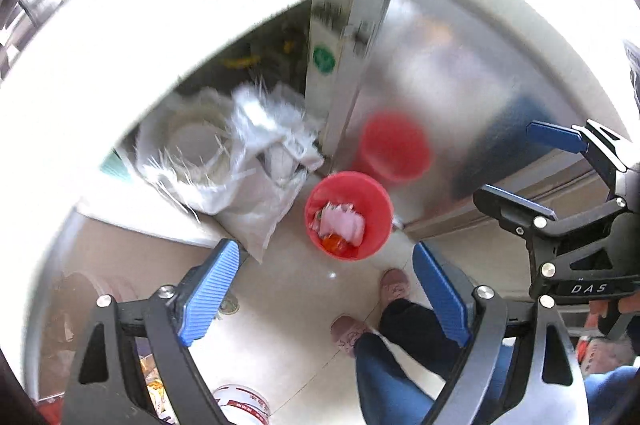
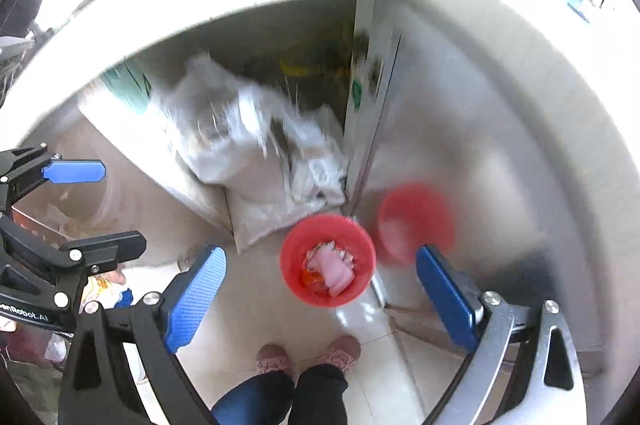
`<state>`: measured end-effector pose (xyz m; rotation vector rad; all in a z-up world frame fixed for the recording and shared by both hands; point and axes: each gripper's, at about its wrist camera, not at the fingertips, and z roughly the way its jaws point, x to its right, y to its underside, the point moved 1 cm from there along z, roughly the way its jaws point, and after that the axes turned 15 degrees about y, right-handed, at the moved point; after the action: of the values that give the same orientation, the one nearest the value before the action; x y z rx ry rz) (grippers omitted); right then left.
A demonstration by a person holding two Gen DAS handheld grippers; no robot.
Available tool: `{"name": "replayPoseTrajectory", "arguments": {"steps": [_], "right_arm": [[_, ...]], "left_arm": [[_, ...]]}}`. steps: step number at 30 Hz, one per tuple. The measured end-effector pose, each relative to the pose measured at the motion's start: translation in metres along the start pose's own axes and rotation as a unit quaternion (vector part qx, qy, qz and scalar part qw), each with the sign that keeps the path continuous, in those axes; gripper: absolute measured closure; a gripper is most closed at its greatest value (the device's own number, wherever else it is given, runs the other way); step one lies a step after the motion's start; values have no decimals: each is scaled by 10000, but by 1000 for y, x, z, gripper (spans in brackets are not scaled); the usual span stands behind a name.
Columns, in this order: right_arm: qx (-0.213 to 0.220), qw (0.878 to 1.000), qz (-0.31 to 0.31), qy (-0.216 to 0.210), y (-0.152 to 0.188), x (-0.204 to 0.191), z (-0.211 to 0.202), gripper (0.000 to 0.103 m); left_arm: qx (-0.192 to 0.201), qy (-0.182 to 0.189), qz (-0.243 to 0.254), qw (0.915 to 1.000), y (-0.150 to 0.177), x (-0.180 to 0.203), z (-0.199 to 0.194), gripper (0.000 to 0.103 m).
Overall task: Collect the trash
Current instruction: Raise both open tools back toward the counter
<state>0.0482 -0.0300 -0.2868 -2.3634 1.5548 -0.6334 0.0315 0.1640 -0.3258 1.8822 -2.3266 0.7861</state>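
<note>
While you hold both grippers high over the floor, each wrist view looks straight down on the red bin (image 1: 349, 215).

Left gripper (image 1: 326, 291): jaws spread wide, nothing between the blue pads (image 1: 208, 291). Bin sits just above the gap, centre of the left wrist frame.

Right gripper (image 2: 320, 299): also wide open, empty. Bin (image 2: 328, 260) lies between its blue pads (image 2: 196, 299), lower centre of the right wrist frame. The same gripper shows at the right edge of the left wrist view (image 1: 538, 171), fingers apart, holding nothing.

Left gripper also appears at the left edge of the right wrist view (image 2: 100, 209), open.

Bin contents: pink crumpled trash (image 1: 342, 223) on top, orange wrapper (image 1: 334, 245) beneath, toward the lower rim. Same pair in the right wrist view, pink (image 2: 334, 271) over orange (image 2: 312, 277).

Bin stands on pale floor tiles (image 1: 288, 305), touching or just beside the base of a brushed metal panel (image 1: 440, 85) to its right. A blurred red reflection (image 1: 394, 147) of it shows on that panel.

White plastic bags (image 1: 240, 153) are heaped to the upper left of the bin, spilling from under a white counter (image 1: 160, 5).

Your pink slippers (image 2: 308, 355) are on the tiles just below the bin, jeans (image 1: 400, 365) at bottom of frame.

Heavy motion blur in the upper half of both views; finer detail there can't be read.
</note>
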Motion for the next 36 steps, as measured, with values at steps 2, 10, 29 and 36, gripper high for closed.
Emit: {"name": "replayPoseTrajectory", "arguments": {"steps": [2,10,29,36], "right_arm": [[136,9999,59,58,-12,8,-26,6],[594,9967,357,413,-56,57,-97,6],[797,9902,936,668,-215,205,-59,6],[916,9923,570,602,-282,231,-31,6]], "left_arm": [[114,-1,59,9999,-12,11,-22,15],[544,72,482,9973,-75,52,-79,11],[743,85,964,9925,-322,92,-42,10],[727,62,771,9944,-398,71,-25,10]]}}
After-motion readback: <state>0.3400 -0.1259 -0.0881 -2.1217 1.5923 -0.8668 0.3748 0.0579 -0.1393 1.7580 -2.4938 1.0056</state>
